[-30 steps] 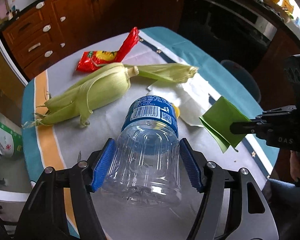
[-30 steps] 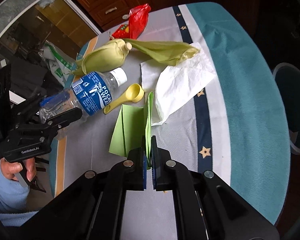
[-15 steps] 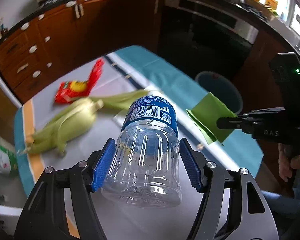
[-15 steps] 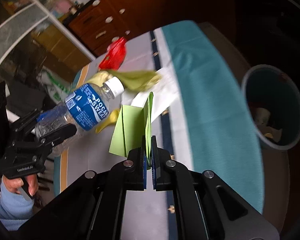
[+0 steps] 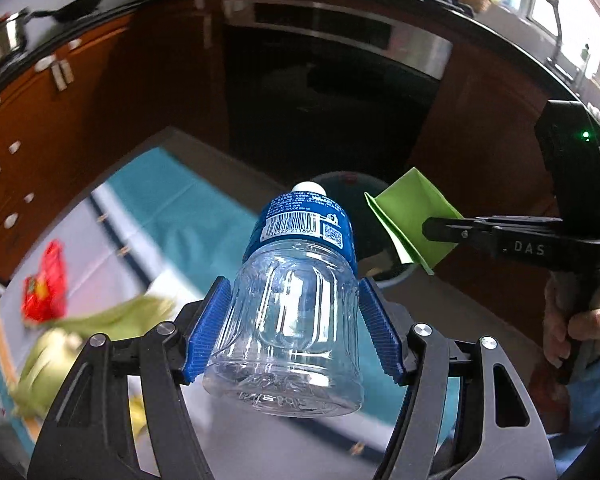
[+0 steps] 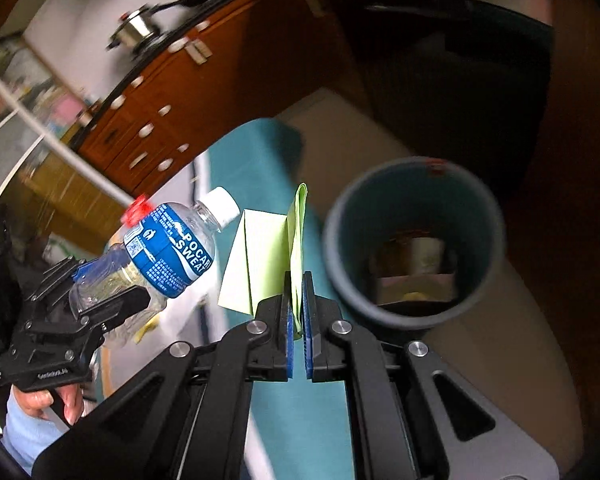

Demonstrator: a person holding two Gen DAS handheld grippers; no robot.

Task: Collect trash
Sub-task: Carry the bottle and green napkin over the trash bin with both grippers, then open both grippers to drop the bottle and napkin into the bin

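The left claw (image 5: 294, 334) holds the bottle (image 5: 296, 308); the right claw (image 6: 297, 312) pinches green paper (image 6: 268, 260). Only the right view shows inside the bin (image 6: 414, 200), just ahead of it.

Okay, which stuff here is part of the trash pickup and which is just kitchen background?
Part of the job:
plastic bottle in the left claw
green paper in the right claw
trash bin
red wrapper and corn husks on the table

Just background:
pot
frying pan
faucet
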